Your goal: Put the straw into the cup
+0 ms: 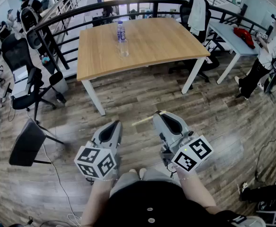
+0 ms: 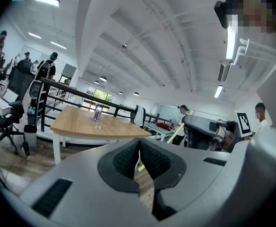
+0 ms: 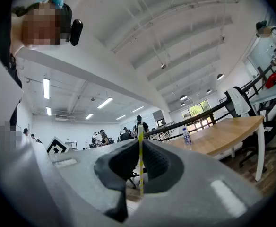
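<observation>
Wooden table [image 1: 161, 41] ahead; bottle [image 1: 121, 31] just behind cup [image 1: 124, 48]

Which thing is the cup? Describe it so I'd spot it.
Find the big wooden table ahead. Two things stand on it: a blue-labelled bottle and, just nearer the camera, the cup. It is the shorter, clear, unlabelled one.

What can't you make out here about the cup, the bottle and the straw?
Cup: head view, too far and small to show whether it's empty.
Bottle: head view, label too small to read.
Straw: right gripper view, lower end hidden behind the right gripper.
</observation>
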